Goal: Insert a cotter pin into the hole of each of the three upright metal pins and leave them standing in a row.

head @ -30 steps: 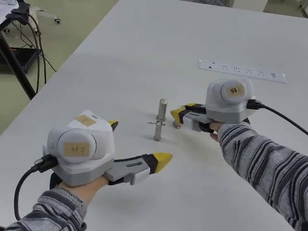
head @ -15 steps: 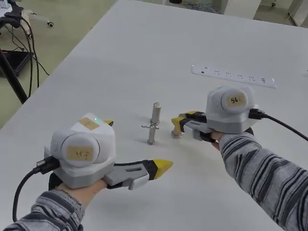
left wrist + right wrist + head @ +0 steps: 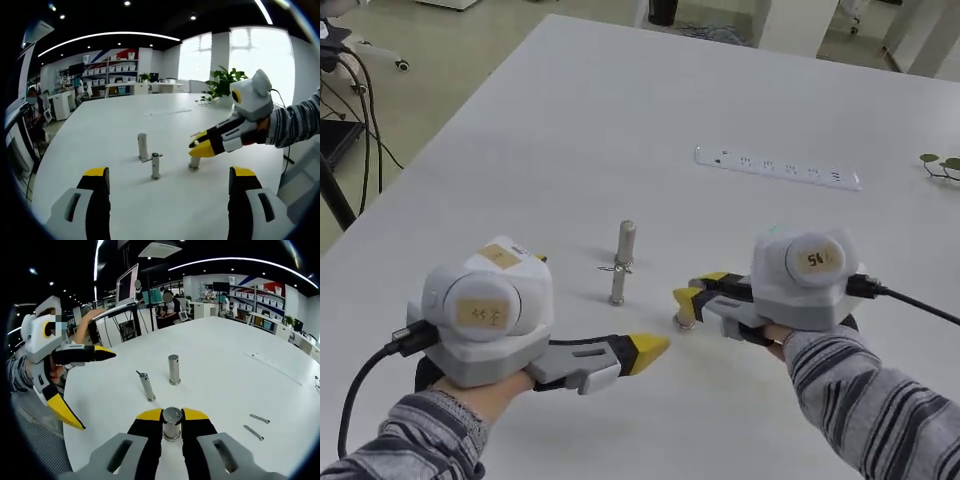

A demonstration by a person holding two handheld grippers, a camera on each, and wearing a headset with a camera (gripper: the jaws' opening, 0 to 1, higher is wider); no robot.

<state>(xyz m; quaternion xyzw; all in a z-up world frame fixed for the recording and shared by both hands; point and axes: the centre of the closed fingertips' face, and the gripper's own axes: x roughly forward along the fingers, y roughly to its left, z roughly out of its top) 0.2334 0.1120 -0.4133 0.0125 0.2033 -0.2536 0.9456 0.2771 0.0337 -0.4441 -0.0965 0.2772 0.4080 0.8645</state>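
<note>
A metal pin (image 3: 172,425) sits clenched between the right gripper (image 3: 172,415) jaws; left gripper (image 3: 169,173) jaws gape

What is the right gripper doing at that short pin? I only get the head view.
Observer: The right gripper is shut on the pin, one jaw on each side.
Operator: Any loose cotter pins around?
Observer: Two cotter pins lie on the table, to the right in the right gripper view.
Operator: And the left gripper?
Observer: The left gripper is open, jaws wide apart, nothing between them.
</note>
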